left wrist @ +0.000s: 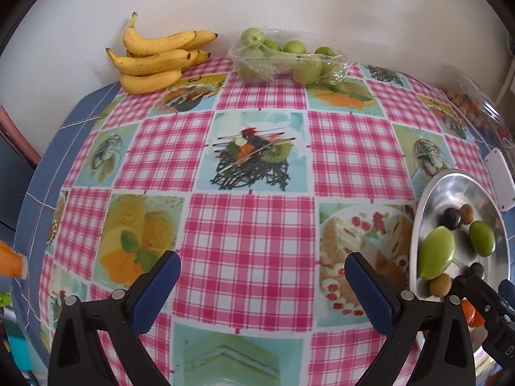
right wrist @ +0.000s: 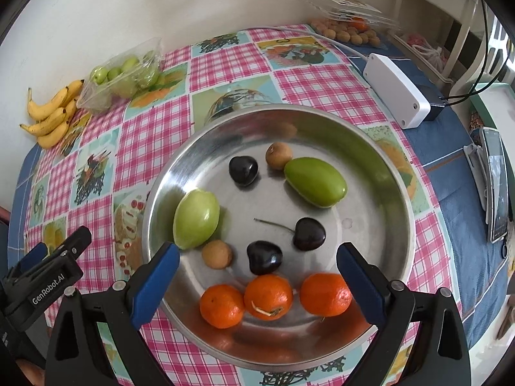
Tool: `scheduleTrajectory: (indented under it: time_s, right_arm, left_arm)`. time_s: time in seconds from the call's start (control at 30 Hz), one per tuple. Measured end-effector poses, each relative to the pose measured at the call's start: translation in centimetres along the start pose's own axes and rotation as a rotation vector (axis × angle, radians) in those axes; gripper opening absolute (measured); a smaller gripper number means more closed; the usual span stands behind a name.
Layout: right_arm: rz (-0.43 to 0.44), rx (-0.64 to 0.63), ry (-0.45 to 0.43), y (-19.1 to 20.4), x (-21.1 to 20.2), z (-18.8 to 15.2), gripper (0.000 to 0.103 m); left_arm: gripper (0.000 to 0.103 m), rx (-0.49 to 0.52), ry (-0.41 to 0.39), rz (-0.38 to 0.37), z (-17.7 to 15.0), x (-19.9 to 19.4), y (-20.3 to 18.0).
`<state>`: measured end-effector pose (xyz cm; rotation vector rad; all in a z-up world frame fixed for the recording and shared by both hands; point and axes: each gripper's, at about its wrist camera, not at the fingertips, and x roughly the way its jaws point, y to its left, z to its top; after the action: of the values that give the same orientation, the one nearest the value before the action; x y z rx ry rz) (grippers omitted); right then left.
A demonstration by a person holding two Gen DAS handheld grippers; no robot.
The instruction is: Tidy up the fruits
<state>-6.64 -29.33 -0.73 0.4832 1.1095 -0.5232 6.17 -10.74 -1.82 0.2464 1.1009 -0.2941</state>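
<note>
Fruits sit in 3 places on the worktop [right wrist: 309,74], which wears a pink checked cloth with dessert pictures. At far left against the wall lies a bunch of bananas [right wrist: 51,117], and just right of it a clear bag of green fruit [right wrist: 124,75], the 2 nearly touching. Right of those, nearer the cameras, stands a steel bowl [right wrist: 379,167].

Inside the bowl, from left: 1 pale green fruit [right wrist: 196,218] leans on the left wall, with a small brown fruit [right wrist: 217,254] just below it. Then come a dark cherry [right wrist: 243,170], another brown fruit [right wrist: 278,155] touching a darker green fruit [right wrist: 315,181], a stemless cherry [right wrist: 264,257] and a stemmed cherry [right wrist: 309,234]. Along the near wall 3 oranges [right wrist: 268,296] sit in a row, the left 2 touching.

Further right, a white box [right wrist: 396,90] with a cable rests on the blue cover, a phone [right wrist: 497,186] lies near the edge, and a clear tray of small brown fruit [right wrist: 352,33] sits at the back.

The left tongs [left wrist: 262,284] hang above bare cloth, left of the bowl, spread wide and holding nothing. The right tongs [right wrist: 257,278] hang over the bowl's near side, also spread wide and empty, the oranges showing between their blue pads [right wrist: 154,286].
</note>
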Motion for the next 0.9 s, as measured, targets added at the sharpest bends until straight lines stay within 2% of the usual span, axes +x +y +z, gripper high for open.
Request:
scheduleTrajectory:
  time_s: [0.4, 0.9]
  right_arm:
    - [-0.003, -0.039, -0.017, 1.4, -1.1, -2.3, 0.098]
    - [-0.008, -0.070, -0.015, 2.2, -2.1, -5.7, 0.098]
  left_arm:
    - [0.103, 0.029, -0.013, 0.030, -2.3, -2.0, 0.8]
    - [0.103, 0.030, -0.031, 0.104, -5.1, -4.5, 2.3]
